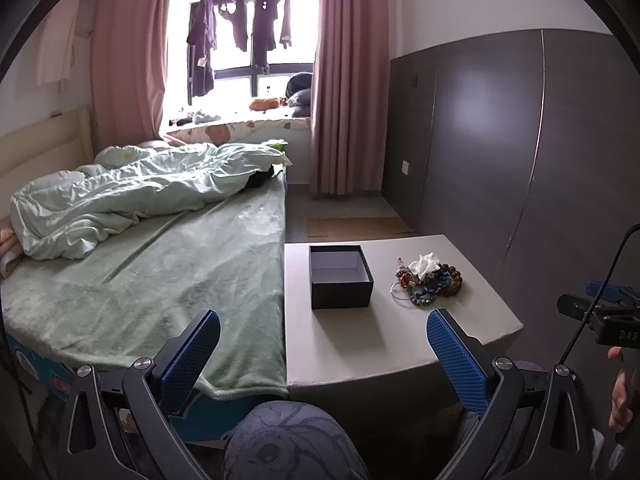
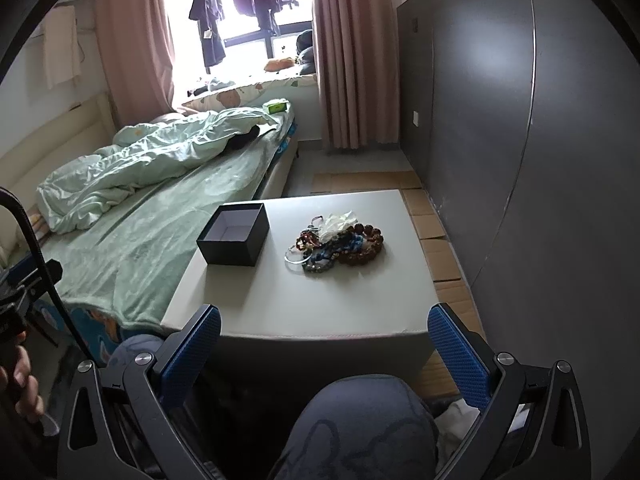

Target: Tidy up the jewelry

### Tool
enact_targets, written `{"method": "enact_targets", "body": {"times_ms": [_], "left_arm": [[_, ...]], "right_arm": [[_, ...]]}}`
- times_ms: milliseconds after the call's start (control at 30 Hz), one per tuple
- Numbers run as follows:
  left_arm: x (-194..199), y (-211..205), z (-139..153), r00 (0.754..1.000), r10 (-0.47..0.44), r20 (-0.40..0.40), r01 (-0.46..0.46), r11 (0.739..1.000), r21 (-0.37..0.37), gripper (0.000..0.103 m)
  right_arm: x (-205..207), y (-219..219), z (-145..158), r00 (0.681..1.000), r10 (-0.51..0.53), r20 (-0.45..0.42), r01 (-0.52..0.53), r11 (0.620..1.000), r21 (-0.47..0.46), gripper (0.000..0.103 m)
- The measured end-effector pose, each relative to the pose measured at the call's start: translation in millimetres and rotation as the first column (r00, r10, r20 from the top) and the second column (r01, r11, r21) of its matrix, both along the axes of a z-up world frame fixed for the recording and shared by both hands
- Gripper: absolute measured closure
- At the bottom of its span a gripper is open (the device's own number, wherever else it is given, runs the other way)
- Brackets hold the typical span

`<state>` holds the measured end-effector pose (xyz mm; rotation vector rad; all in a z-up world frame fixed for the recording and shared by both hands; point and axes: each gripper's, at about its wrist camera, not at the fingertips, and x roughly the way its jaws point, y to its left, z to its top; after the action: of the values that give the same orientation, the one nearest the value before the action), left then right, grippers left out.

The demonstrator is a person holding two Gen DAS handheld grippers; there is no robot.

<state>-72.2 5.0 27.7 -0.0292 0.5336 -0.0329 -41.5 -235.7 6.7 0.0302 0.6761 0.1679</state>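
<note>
A pile of bead bracelets and bangles [image 1: 430, 285] [image 2: 338, 245] with a crumpled white tissue on top lies on a small white table [image 1: 372, 344] [image 2: 320, 300]. An open, empty black box [image 1: 340, 276] [image 2: 234, 240] stands to its left. My left gripper [image 1: 324, 344] is open and empty, held back from the table's near edge. My right gripper [image 2: 324, 340] is open and empty, also short of the table, with the pile straight ahead. The right gripper's body shows at the right edge of the left wrist view [image 1: 608, 316].
A bed with a green blanket [image 1: 168, 276] [image 2: 132, 240] adjoins the table's left side. A dark wardrobe [image 1: 520, 152] [image 2: 540, 140] stands on the right. Cardboard [image 2: 436, 232] covers the floor beyond. My knees [image 1: 288, 440] [image 2: 360, 428] are below the grippers.
</note>
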Motion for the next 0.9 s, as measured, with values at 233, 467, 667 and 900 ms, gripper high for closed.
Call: {"method": "enact_targets", "body": {"times_ms": [233, 467, 667, 900], "left_arm": [[-3.3, 1.9, 2.2, 1.0, -0.007, 0.007, 0.007, 1.0, -0.001, 0.0], [0.8, 2.6, -1.8, 1.0, -0.024, -0.008, 0.024, 1.0, -0.003, 0.0], [11.3, 5.5, -7.3, 0.999, -0.037, -0.033, 0.037, 0.999, -0.016, 0.0], [28.8, 4.3, -10.7, 0.996, -0.081, -0.047, 0.079, 0.996, -0.048, 0.0]], "right_arm": [[-4.3, 1.2, 3.8, 1.0, -0.001, 0.012, 0.001, 1.0, -0.015, 0.0], [-4.1, -0.5, 2.0, 1.0, -0.008, 0.007, 0.008, 1.0, -0.009, 0.0], [0.8, -5.2, -2.0, 1.0, -0.019, -0.003, 0.019, 1.0, -0.003, 0.0], [17.0, -13.8, -8.3, 0.999, -0.028, -0.033, 0.028, 1.0, 0.008, 0.0]]}}
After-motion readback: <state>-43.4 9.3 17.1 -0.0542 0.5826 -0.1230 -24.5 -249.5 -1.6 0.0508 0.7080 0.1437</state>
